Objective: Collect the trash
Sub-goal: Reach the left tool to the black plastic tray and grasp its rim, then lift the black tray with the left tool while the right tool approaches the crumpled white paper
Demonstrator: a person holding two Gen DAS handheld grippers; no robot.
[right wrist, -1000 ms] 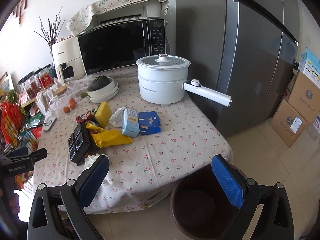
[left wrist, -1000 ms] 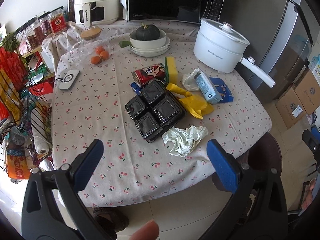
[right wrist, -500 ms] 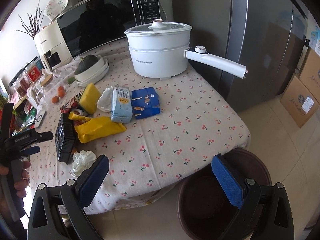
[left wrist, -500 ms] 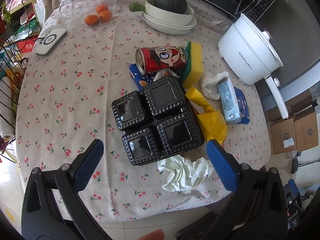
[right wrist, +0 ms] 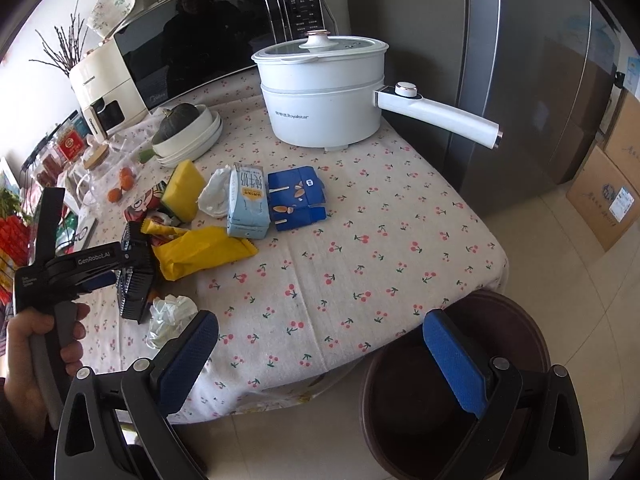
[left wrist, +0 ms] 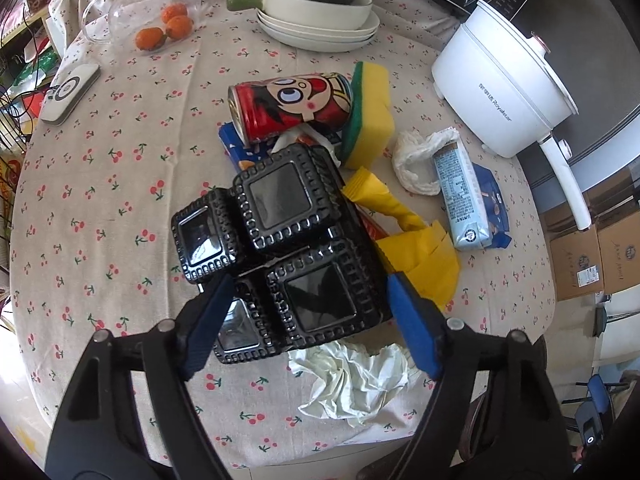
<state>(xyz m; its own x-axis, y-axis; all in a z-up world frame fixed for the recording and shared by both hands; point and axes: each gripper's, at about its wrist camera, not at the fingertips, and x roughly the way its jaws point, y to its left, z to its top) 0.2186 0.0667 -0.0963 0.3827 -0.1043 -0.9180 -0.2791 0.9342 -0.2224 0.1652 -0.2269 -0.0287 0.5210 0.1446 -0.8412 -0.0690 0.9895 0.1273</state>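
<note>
A black four-cup plastic tray (left wrist: 288, 208) lies upside down in a heap of litter on the cherry-print tablecloth (left wrist: 120, 184). My left gripper (left wrist: 312, 316) is closing from above, its blue pads pressing the tray's near half, which looks buckled. Around it are a red cartoon can (left wrist: 292, 104), a yellow wrapper (left wrist: 416, 252), crumpled white paper (left wrist: 352, 380), a pale blue carton (left wrist: 460, 196) and a blue box (right wrist: 296, 196). My right gripper (right wrist: 320, 356) hangs open and empty over the table's near corner, above a brown bin (right wrist: 516, 332).
A white electric pot (right wrist: 324, 96) with a long handle stands at the back, beside a microwave (right wrist: 208, 32). Stacked bowls with a squash (left wrist: 316, 4), a yellow-green sponge (left wrist: 372, 112), oranges (left wrist: 164, 28) and a white remote (left wrist: 68, 92) are there too. Cardboard boxes (right wrist: 608, 192) sit on the floor.
My left gripper dropped and moved in over the black tray, and its jaws narrowed onto it. The right gripper sank toward the table edge, then held still.
</note>
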